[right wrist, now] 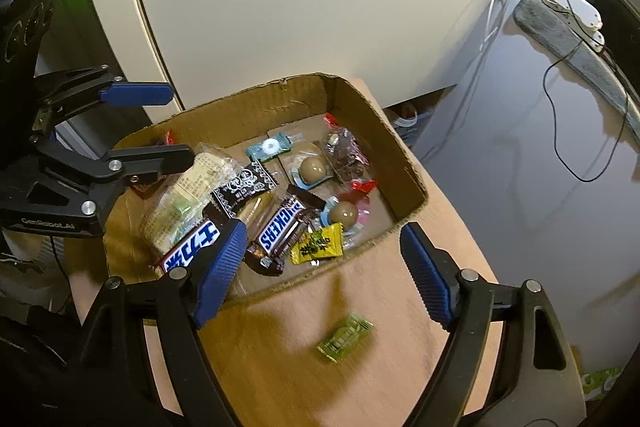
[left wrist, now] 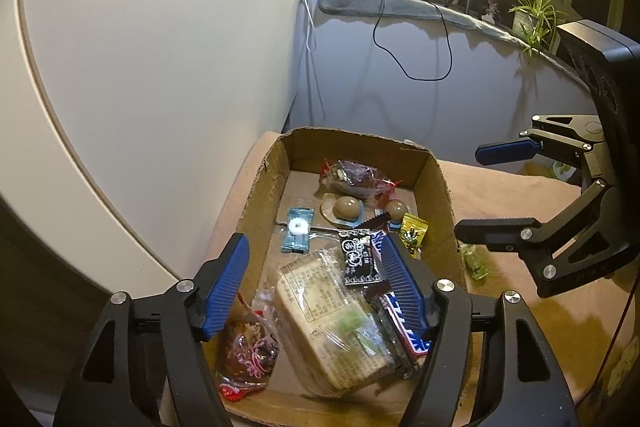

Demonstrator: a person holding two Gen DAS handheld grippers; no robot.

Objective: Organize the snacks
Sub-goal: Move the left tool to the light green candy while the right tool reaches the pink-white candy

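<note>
- Two views are given; in the left wrist view the left gripper (left wrist: pixel 316 291) is seen with its blue pads spread wide above the near end of a cardboard box (left wrist: pixel 444 195), and nothing is pinched between them.
- Below those pads a clear-wrapped sandwich pack (left wrist: pixel 328 327) is seen lying in the box, with a red patterned packet (left wrist: pixel 248 351) to its left.
- Farther back in the box, a light blue candy (left wrist: pixel 297 230) and a sealed brown egg (left wrist: pixel 347 207) are seen.
- In the right wrist view the right gripper (right wrist: pixel 326 271) is held spread over the box's near wall, empty.
- A small green packet (right wrist: pixel 345 338) is seen blurred on the wooden table (right wrist: pixel 440 211), outside the box.
- Inside the box, a Snickers bar (right wrist: pixel 280 227) lies just beside a yellow candy (right wrist: pixel 317 247).
</note>
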